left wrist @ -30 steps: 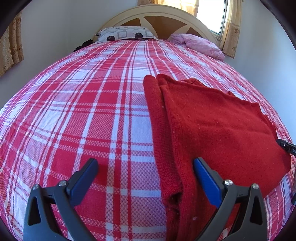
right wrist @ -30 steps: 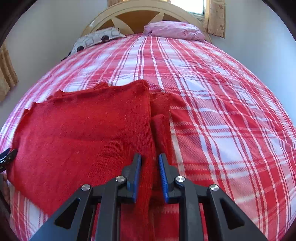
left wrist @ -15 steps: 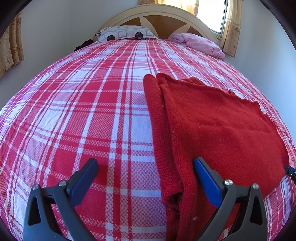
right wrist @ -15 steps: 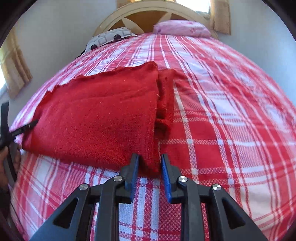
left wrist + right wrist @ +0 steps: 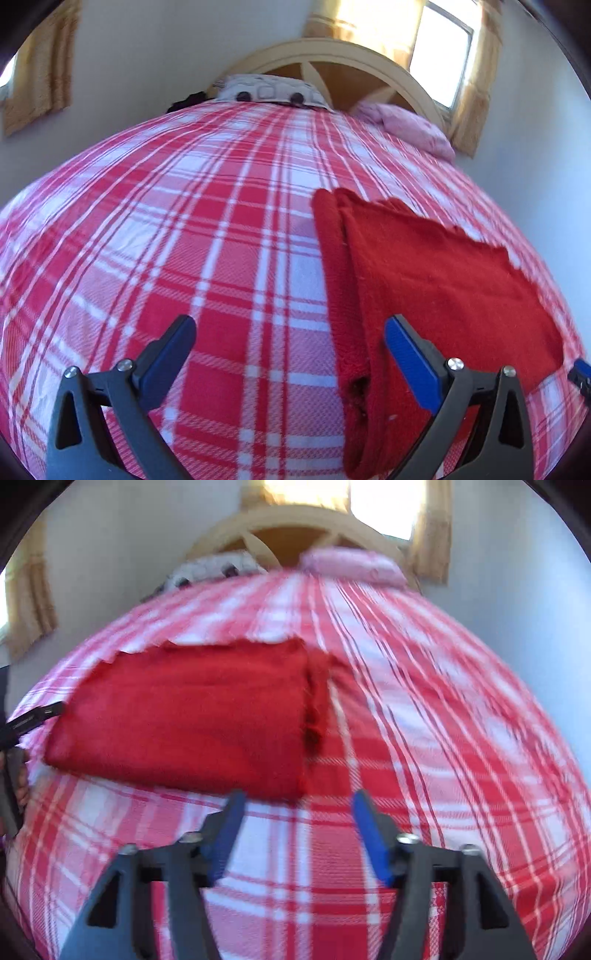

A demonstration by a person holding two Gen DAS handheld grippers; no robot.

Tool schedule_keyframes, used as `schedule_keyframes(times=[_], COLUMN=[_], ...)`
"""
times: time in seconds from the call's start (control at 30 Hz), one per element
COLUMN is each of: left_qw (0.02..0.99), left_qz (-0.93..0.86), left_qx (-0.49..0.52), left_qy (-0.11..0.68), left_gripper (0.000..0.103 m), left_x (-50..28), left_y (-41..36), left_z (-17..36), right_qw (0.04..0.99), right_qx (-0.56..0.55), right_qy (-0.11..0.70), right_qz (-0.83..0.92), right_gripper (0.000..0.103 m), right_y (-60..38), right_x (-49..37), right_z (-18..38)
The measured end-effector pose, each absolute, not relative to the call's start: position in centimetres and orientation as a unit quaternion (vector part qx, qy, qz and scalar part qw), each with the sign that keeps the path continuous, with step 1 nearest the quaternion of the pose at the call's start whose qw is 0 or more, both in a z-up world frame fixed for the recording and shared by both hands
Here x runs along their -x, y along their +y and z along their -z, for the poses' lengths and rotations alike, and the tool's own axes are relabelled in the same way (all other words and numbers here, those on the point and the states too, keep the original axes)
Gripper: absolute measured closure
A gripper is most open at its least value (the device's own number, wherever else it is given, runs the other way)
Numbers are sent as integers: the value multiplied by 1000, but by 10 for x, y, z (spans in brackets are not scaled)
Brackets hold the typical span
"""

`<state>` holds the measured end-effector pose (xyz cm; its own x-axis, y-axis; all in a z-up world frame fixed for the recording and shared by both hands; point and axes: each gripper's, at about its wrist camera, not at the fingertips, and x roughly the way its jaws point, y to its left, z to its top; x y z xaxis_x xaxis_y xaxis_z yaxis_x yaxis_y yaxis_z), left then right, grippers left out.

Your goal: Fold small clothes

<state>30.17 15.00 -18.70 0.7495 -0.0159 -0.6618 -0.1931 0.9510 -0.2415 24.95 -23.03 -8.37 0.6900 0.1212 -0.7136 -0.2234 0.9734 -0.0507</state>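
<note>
A folded red knit garment (image 5: 436, 280) lies flat on the red-and-white plaid bed (image 5: 184, 240). My left gripper (image 5: 291, 354) is open and empty; its right finger hovers over the garment's left folded edge. In the right wrist view the garment (image 5: 199, 716) lies ahead and to the left. My right gripper (image 5: 295, 823) is open and empty, just short of the garment's near right corner. The other gripper's tip shows at the left edge (image 5: 33, 720).
A patterned pillow (image 5: 269, 92) and a pink pillow (image 5: 410, 127) lie at the wooden headboard (image 5: 343, 59). A window with curtains (image 5: 443, 55) is behind it. Walls close in on both sides of the bed.
My right gripper has let go of the garment's edge, opened and drawn back toward the bed's near side. My left gripper has lifted and tilted up slightly, still open.
</note>
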Motion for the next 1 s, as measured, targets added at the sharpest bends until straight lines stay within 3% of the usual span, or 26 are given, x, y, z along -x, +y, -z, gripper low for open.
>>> schedule_keyframes(times=[0.23,0.63,1.0], left_qw=[899,895,892], left_qz=[-69,-32,-8], left_qx=[258,294,325], left_qy=[348,333,314], left_gripper=[0,0,0], left_x=[-287,-282,-278], left_y=[191,202,208], left_z=[200,202,202], right_qw=[904,856,845], right_qx=[164,304,323], right_qy=[342,294,303], right_qz=[-197,-296,-298], right_gripper=[36,36,36], right_y=[-135,22,76], right_x=[-224,-201,-221], right_z=[71,113,137])
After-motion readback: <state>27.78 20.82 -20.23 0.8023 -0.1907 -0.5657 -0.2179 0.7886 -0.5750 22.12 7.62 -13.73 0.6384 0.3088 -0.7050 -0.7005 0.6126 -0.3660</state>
